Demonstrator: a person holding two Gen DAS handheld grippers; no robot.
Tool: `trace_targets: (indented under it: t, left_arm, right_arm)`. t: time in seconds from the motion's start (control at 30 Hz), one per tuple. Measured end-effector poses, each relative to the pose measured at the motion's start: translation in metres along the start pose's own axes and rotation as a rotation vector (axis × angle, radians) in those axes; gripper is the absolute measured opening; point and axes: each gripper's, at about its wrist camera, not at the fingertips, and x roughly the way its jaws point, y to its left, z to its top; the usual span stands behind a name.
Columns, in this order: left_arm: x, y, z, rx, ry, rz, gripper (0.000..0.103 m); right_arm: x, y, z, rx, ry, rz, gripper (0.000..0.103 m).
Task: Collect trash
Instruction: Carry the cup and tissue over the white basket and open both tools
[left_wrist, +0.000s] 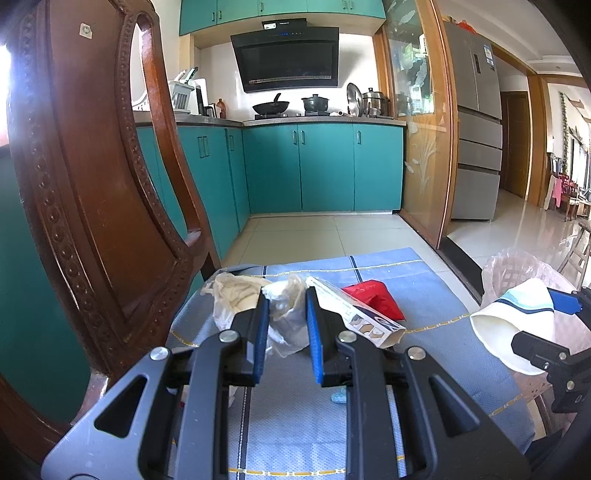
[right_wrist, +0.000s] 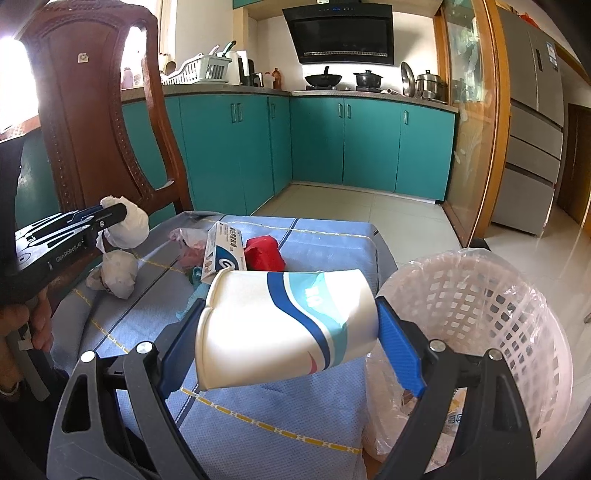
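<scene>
Over the blue cloth-covered tabletop (right_wrist: 288, 398), the right gripper (right_wrist: 288, 325) has its jaws spread wide, clamping a white paper cup with blue wave stripes (right_wrist: 280, 325) lying sideways. At three o'clock, just beside it, sits the bag-lined pink plastic basket (right_wrist: 480, 295). At ten o'clock, the left gripper (left_wrist: 284, 321) is narrowly pinching a crumpled white tissue wad (left_wrist: 286, 321).

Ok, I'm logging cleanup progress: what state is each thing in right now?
Left gripper: shut on crumpled plastic wad.
Right gripper: shut on paper cup, cup on its side.
Toothpaste box: lying on the cloth.
Red wrapper: crumpled, on the cloth.
Basket: lined with plastic, upright.
</scene>
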Motion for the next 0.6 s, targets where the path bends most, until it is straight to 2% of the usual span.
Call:
trace_targets:
  t: [0.43, 0.6]
  left_arm:
    - [0.003, -0.004, -0.001, 0.012, 0.005, 0.002, 0.020]
    - [-0.006, 0.000, 0.005, -0.033, -0.013, -0.033, 0.020]
  right_arm:
    - [-0.001, 0.006, -0.002, -0.037, 0.001, -0.004, 0.087]
    - [-0.013, -0.006, 0.003, 0.000, -0.050, -0.027, 0.087]
